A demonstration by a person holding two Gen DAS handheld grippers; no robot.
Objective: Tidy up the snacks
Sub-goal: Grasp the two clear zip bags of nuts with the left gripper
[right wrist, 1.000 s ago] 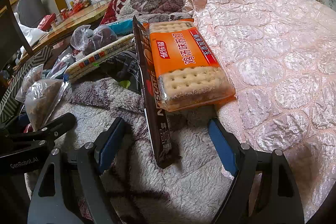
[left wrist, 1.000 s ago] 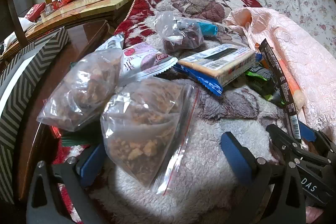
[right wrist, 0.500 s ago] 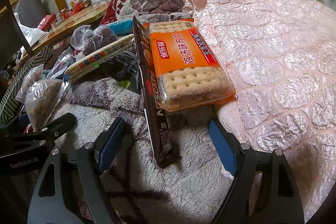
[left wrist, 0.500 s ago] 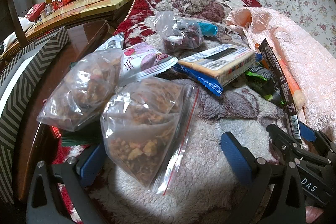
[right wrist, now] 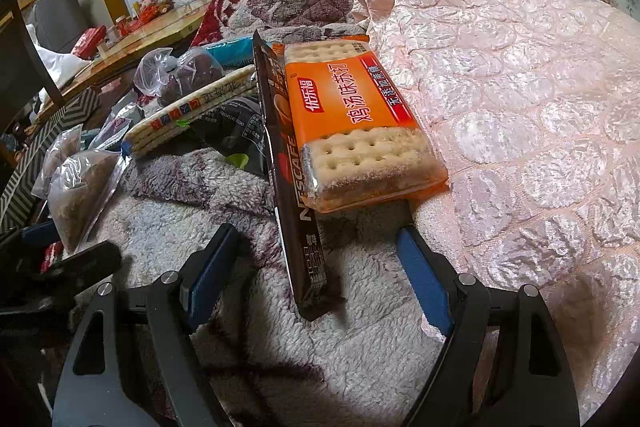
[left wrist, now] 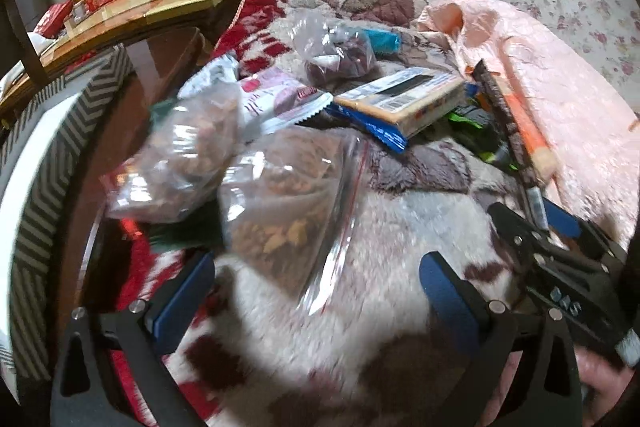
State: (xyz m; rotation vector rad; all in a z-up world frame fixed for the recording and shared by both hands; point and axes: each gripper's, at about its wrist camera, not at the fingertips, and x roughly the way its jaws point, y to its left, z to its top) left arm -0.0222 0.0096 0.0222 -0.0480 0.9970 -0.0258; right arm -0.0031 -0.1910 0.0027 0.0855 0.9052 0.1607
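My left gripper [left wrist: 316, 291] is open over the fluffy blanket. The lower corner of a clear zip bag of nuts [left wrist: 288, 203] reaches down between its fingers. A second nut bag [left wrist: 180, 155] lies to its left, and a pink-white packet [left wrist: 276, 99], a flat cracker box [left wrist: 404, 95] and a bag of dark dried fruit [left wrist: 336, 55] lie beyond. My right gripper [right wrist: 318, 275] is open. A brown Nescafe stick [right wrist: 296, 187] points into its gap, leaning against an orange cracker pack [right wrist: 356, 119].
A striped box [left wrist: 48, 147] stands at the left edge beside a dark wooden table [left wrist: 160, 67]. A pink quilted cover [right wrist: 520, 107] rises on the right. A black-green packet [right wrist: 236, 131] lies mid-pile. The left gripper's body [right wrist: 60, 267] shows at the left of the right wrist view.
The left wrist view is now blurred and the snacks sit higher in it. The left gripper has drawn back a little from the nut bag. The right wrist view is unchanged.
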